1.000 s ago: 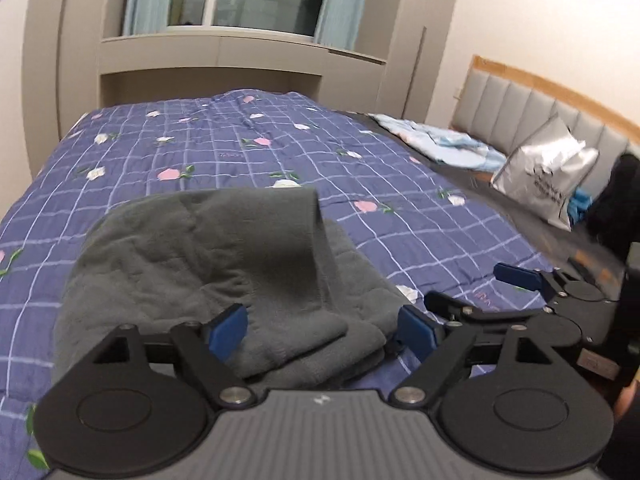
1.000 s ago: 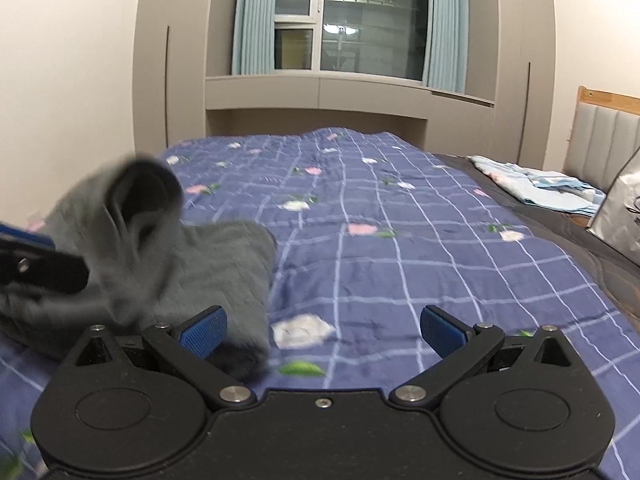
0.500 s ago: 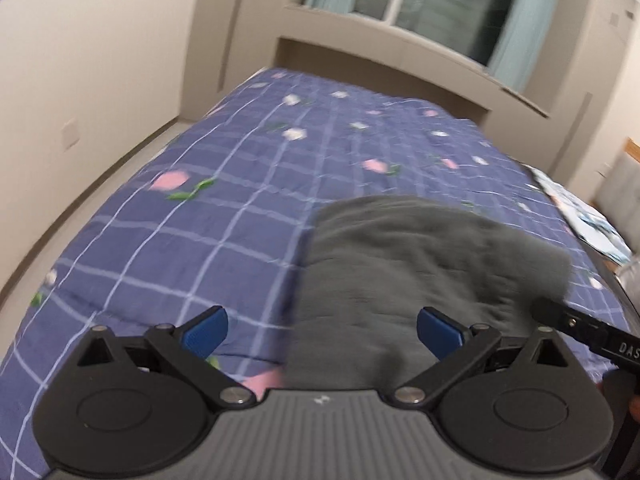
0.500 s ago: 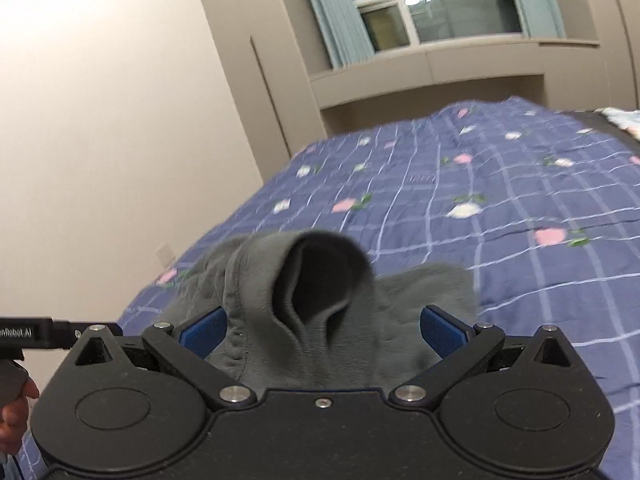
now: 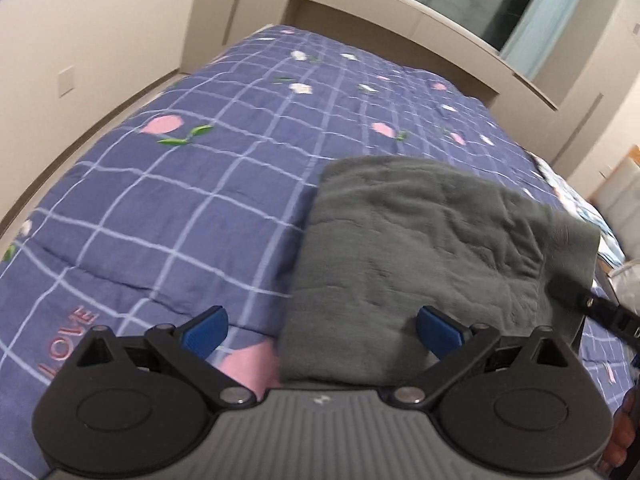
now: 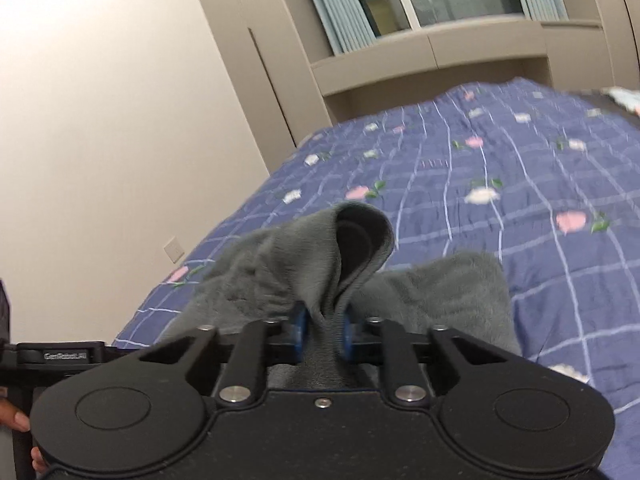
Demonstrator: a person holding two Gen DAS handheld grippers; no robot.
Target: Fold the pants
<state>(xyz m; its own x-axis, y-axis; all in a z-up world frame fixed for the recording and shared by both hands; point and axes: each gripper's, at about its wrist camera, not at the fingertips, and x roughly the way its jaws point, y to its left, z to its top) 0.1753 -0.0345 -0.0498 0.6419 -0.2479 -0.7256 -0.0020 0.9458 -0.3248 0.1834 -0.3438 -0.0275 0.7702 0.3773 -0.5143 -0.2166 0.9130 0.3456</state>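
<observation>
The grey fleece pants (image 5: pixel 420 240) lie folded in a thick pad on the blue checked quilt (image 5: pixel 200 200). My left gripper (image 5: pixel 322 322) is open above the pad's near left corner; its right pad hangs over the fabric, its left pad over the quilt, and neither touches. In the right wrist view the pants (image 6: pixel 280 264) bunch up into a raised fold. My right gripper (image 6: pixel 322 334) is closing, and its blue pads pinch the base of that fold. One right gripper finger (image 5: pixel 576 300) shows at the pad's right edge.
The quilt (image 6: pixel 520 200) stretches far ahead towards a window ledge and wardrobes. A bare wall (image 6: pixel 100 140) runs along the bed's left side. The left gripper's body (image 6: pixel 60 356) and a person's hand (image 6: pixel 16 412) sit at the left edge.
My right gripper swung left over the pants and shut on a raised fold. My left gripper slid left off the pile to its near left corner and spread its fingers wider.
</observation>
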